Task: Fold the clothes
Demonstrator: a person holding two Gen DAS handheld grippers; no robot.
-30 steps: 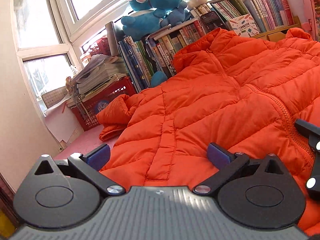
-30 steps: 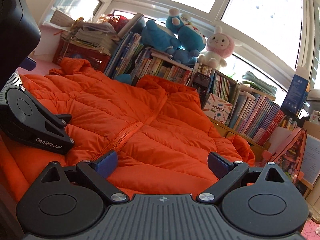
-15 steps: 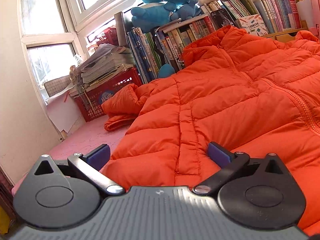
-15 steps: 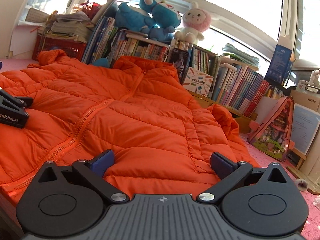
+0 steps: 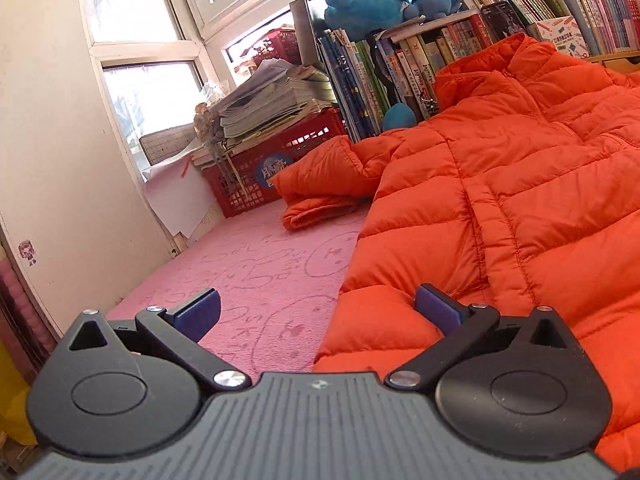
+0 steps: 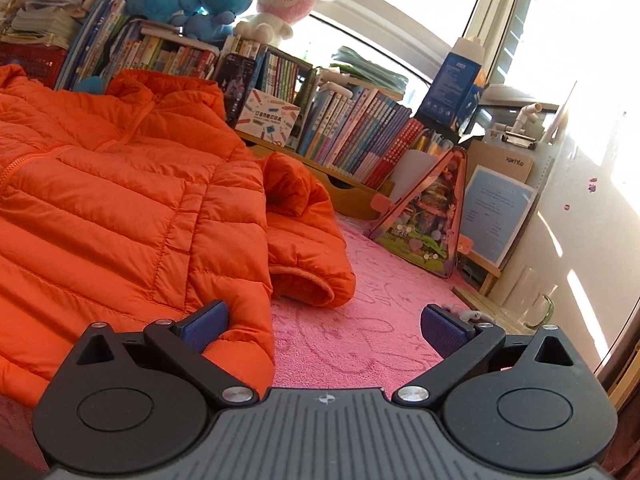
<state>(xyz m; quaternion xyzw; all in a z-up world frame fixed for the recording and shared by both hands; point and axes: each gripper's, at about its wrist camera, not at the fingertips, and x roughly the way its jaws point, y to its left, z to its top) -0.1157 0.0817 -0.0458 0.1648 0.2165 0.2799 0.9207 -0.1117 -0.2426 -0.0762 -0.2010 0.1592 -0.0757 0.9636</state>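
Pink mat across lower frame. Orange puffer jacket spread flat, zipped, filling right of left view, left of right view. Left gripper bottom center, spread wide, straddling hem corner. Right gripper likewise spread, straddling opposite hem corner, nothing pinched.

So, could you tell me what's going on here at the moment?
A person holding a gripper in each hand is setting up to fold an orange jacket spread front-up on a pink mat. The left gripper is open at the jacket's bottom left corner, the right gripper open at its bottom right corner. Neither has gripped it yet. Both sleeves lie bunched beside the body, so no fold is done.
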